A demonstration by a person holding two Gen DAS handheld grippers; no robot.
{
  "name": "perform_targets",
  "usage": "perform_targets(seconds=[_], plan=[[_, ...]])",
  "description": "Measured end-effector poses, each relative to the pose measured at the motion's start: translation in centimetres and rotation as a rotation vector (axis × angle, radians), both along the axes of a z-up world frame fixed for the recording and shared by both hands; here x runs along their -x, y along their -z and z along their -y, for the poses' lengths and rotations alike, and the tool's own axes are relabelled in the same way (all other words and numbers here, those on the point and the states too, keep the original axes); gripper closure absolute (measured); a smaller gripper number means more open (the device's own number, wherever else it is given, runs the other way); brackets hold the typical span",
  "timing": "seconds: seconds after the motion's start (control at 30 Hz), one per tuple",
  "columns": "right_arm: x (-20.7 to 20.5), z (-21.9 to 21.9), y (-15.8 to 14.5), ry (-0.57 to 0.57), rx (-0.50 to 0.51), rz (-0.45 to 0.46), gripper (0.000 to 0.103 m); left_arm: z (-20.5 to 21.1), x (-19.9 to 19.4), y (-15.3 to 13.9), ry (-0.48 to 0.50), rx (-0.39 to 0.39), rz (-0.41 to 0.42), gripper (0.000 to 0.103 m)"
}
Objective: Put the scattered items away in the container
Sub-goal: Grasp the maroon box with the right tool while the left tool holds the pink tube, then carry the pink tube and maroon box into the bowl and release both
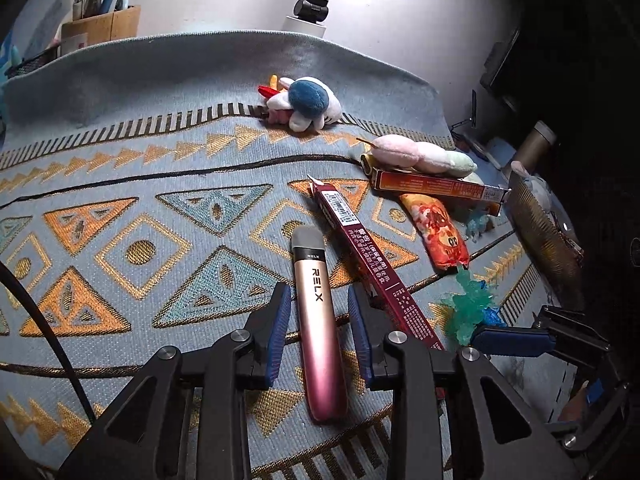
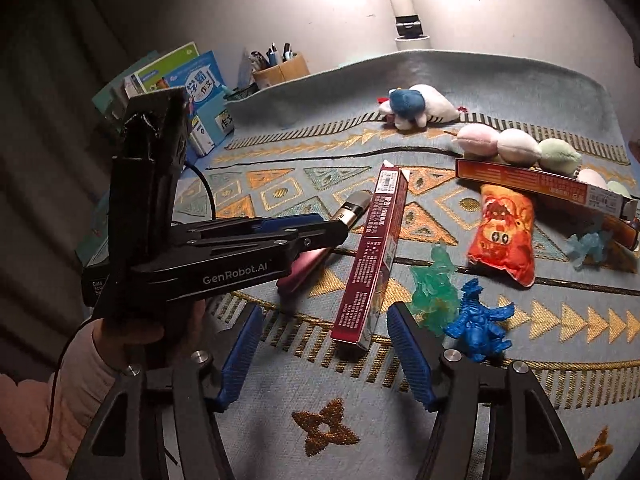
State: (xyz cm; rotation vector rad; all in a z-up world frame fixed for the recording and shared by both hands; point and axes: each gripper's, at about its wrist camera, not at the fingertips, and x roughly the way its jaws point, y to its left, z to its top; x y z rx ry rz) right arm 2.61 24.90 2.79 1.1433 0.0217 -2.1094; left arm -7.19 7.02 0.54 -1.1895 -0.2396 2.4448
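The patterned blue cloth [image 1: 120,184] ran to a raised fold at its far edge, and its left and middle stretches lay bare, while the clutter crowded the right side toward a woven container [image 1: 544,232] tilted at the right edge, seen only from the left wrist. The left gripper [image 1: 320,320] stood over the pink vape pen [image 1: 320,320], its blue pads a little apart on either side of the pen with a gap showing on both sides, not pressing it. The right gripper [image 2: 324,340] stood with its fingers apart, the near end of the dark red box [image 2: 372,252] lying between them untouched. There were two long boxes, the dark red one and an orange box [image 2: 536,184]; one three-ball plush skewer [image 2: 516,146] resting on the orange box; one blue-and-white plush [image 2: 416,106]; one orange plush pouch [image 2: 504,232]; and three small figures, one green [image 2: 434,284], one blue [image 2: 482,324] and one pale blue [image 2: 586,246]. Only the right wrist view showed a hand [image 2: 160,332] gripping the left tool's handle, and books [image 2: 180,80] leaning at the far left; both showed a pen holder [image 1: 104,26].
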Motion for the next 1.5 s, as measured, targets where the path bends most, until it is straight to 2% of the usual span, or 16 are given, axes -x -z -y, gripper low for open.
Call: perform_targets(seconds=[0.07,0.23,0.27,0.33,0.37,0.43,0.53,0.6,0.73,0.83,0.97,1.03,1.07,1.17,1.33,1.5], plan=[[0.7,0.7,0.1,0.014,-0.002,-0.004,0.042,0.1,0.0,0.0,-0.006,-0.003,-0.001,0.076],[0.8,4.7,0.6,0.02,-0.214,-0.144,0.043,1.4,0.3,-0.1,-0.068,-0.03,0.001,0.076],[0.8,5.2,1.0,0.021,-0.247,-0.15,0.046,1.7,0.4,-0.1,-0.073,-0.044,0.009,0.076],[1.0,5.4,2.1,0.066,-0.311,-0.157,0.065,2.1,0.5,-0.1,-0.088,-0.065,0.015,0.076],[0.9,5.2,2.1,0.088,-0.32,-0.195,0.069,2.3,0.4,-0.2,-0.091,-0.076,0.014,0.076],[1.4,4.5,2.1,0.131,-0.323,-0.196,0.086,2.6,0.4,-0.3,-0.09,-0.096,0.011,0.076],[1.8,3.3,1.8,0.175,-0.294,-0.171,0.086,2.2,0.1,-0.6,-0.061,-0.105,-0.004,0.076],[1.5,2.3,1.7,0.25,-0.353,-0.205,0.086,1.3,-0.3,-0.9,-0.032,-0.065,-0.034,0.076],[0.8,-1.2,1.2,0.326,-0.285,-0.109,0.086,-0.9,-0.2,-0.3,0.016,0.064,-0.022,0.076],[-1.3,-2.6,0.4,0.319,-0.249,-0.108,0.086,-1.7,-0.3,-0.2,0.02,0.12,-0.025,0.075],[-3.4,-3.4,0.0,0.299,-0.23,-0.103,0.085,-4.3,-1.0,0.0,0.012,0.322,-0.069,0.075],[-3.8,-3.9,0.3,0.293,-0.206,-0.073,0.085,-5.1,-1.1,0.0,0.004,0.366,-0.086,0.079],[-3.9,-4.2,0.5,0.293,-0.189,-0.062,0.085,-5.1,-1.2,0.0,0.018,0.356,-0.086,0.087],[-4.6,-5.1,0.5,0.291,-0.127,-0.036,0.085,-5.3,-1.5,-0.2,0.019,0.363,-0.09,0.087],[-5.9,-7.0,-1.2,0.29,-0.033,-0.062,0.085,-4.9,-3.1,-1.0,0.016,0.21,-0.047,0.087],[-7.0,-9.9,-3.4,0.338,0.016,-0.124,0.085,-6.4,-5.5,-4.2,0.031,0.124,-0.102,0.087]])
